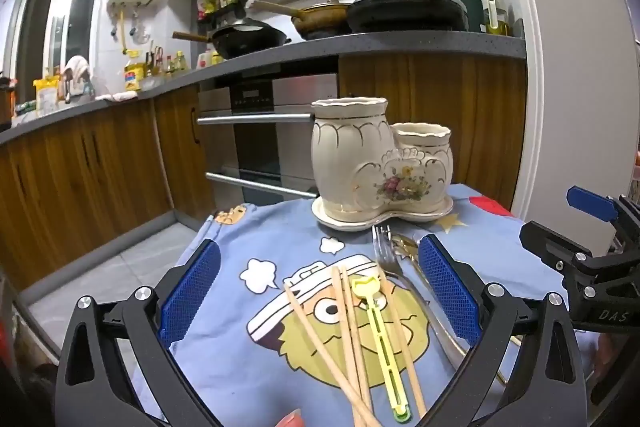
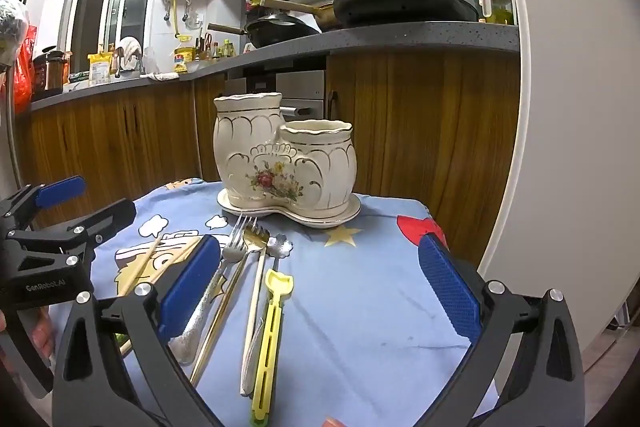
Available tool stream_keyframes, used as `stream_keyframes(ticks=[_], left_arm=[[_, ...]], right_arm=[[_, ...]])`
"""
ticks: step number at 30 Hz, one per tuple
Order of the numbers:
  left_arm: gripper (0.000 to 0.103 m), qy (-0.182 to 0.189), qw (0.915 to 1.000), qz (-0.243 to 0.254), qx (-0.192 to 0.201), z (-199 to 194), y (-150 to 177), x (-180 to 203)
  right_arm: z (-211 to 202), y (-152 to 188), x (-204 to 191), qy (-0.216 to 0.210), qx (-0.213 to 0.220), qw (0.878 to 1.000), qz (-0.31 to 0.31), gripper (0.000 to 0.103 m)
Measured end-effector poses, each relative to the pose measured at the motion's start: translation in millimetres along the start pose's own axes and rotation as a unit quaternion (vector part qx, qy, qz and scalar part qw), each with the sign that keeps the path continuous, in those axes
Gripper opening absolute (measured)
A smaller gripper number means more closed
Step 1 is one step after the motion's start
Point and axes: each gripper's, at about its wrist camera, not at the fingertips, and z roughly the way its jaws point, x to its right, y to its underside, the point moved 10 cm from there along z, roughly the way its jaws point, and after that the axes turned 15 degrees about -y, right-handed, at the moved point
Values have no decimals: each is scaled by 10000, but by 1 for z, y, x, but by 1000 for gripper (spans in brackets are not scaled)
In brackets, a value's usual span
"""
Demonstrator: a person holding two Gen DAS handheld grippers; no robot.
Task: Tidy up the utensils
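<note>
While both the left gripper [image 1: 318, 291] and right gripper [image 2: 320, 285] hover wide open and empty, nothing is sorted; next, pinching a chopstick [image 1: 320, 335] for the ceramic holder [image 2: 280, 155].

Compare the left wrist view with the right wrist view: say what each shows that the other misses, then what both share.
Only the left wrist view: several wooden chopsticks fanned out whole on the cloth, and a fingertip at the bottom edge.

Only the right wrist view: the gold fork and flower-shaped spoon in full, and a red bag at far left.

Both: the ceramic holder on its saucer, the silver fork, the yellow tool, the blue cloth, and both grippers, left and right, open and empty.
</note>
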Motion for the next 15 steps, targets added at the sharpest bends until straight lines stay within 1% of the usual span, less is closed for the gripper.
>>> stream_keyframes(ticks=[15], left_arm=[[98,8,10000,-18,-5,-1,0,2]], right_arm=[[0,1,2,17,-2,10000,85,98]])
